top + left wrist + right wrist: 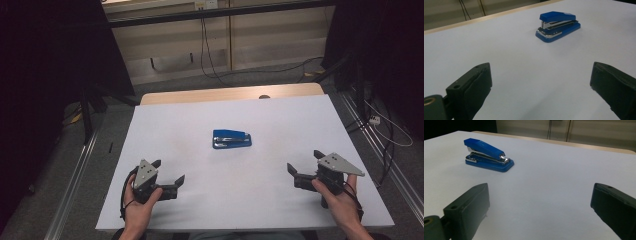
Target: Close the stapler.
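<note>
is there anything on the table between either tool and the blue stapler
Nothing visible. The stapler lies alone near the middle of the white table. Bare tabletop runs from the open left tool and from the open right tool up to it; both gripper views show the same.
</note>
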